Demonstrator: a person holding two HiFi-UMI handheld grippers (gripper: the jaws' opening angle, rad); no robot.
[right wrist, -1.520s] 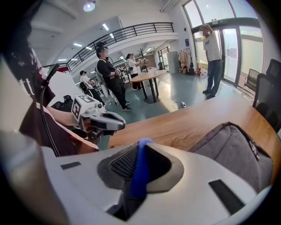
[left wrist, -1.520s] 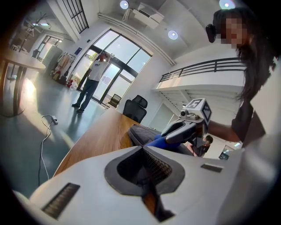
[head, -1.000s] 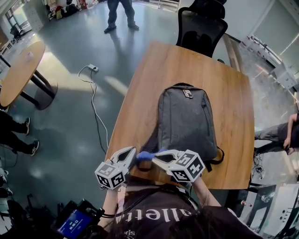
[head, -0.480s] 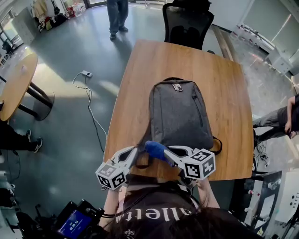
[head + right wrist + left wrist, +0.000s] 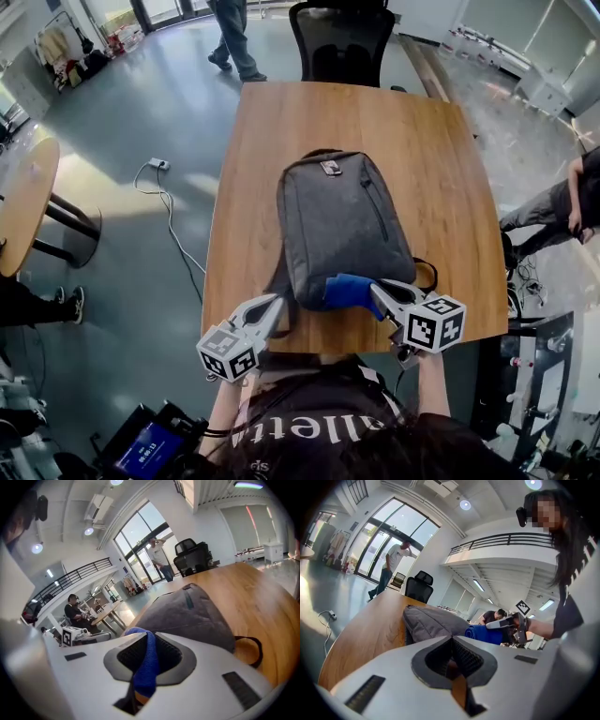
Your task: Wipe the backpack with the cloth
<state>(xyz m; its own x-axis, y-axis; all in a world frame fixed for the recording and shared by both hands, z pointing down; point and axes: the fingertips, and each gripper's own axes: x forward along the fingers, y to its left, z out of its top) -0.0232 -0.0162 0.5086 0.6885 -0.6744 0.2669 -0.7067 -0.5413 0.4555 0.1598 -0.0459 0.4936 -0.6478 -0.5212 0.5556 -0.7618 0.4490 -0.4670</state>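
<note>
At the left, my left gripper (image 5: pixel 270 305) has its jaws pressed together on nothing, its tip just beside the near left corner of the grey backpack (image 5: pixel 337 220). The backpack lies flat in the middle of the wooden table (image 5: pixel 427 150), its top end away from me. At the right, my right gripper (image 5: pixel 380 292) is clenched on the blue cloth (image 5: pixel 349 289), which lies against the backpack's near edge.
</note>
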